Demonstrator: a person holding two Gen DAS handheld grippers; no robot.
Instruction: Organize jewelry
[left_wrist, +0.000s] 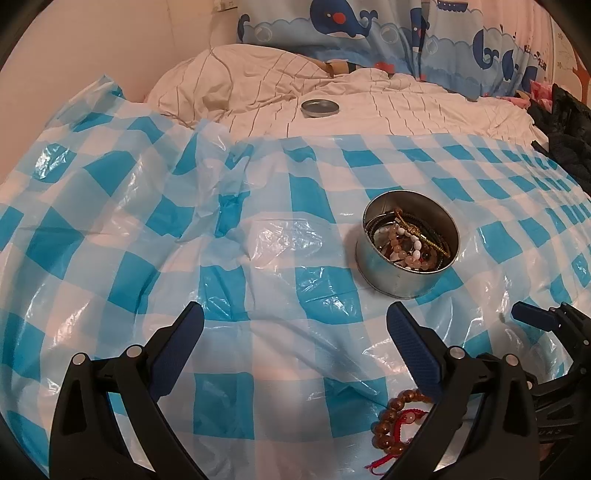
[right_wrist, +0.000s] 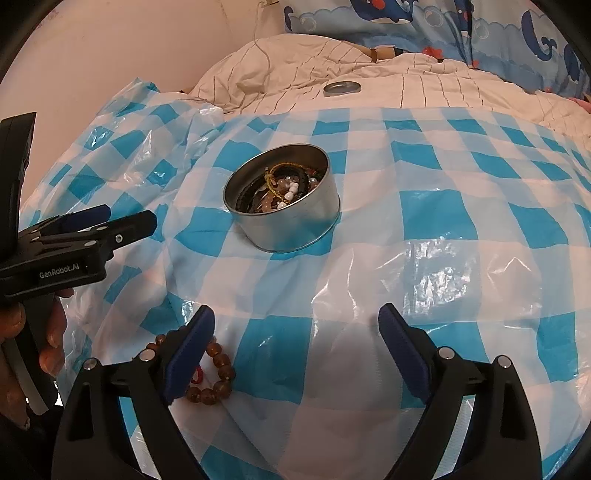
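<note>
A round metal tin (left_wrist: 399, 277) (right_wrist: 291, 225) stands on the blue-and-white checked plastic sheet (left_wrist: 184, 258) (right_wrist: 443, 221), holding several bracelets (left_wrist: 410, 240) (right_wrist: 284, 188). A brown bead bracelet with a red cord (left_wrist: 395, 417) (right_wrist: 216, 376) lies on the sheet beside my grippers, partly hidden by a finger in each view. My left gripper (left_wrist: 295, 343) is open and empty; it also shows at the left of the right wrist view (right_wrist: 122, 221). My right gripper (right_wrist: 295, 343) is open and empty, its tip showing at the right edge of the left wrist view (left_wrist: 532, 314).
The tin's lid (left_wrist: 320, 108) (right_wrist: 342, 87) lies on the cream bedcover (left_wrist: 369, 99) beyond the sheet. A whale-print pillow (left_wrist: 351, 26) stands at the back. Dark clothing (left_wrist: 565, 125) lies at the far right. A wall runs along the left.
</note>
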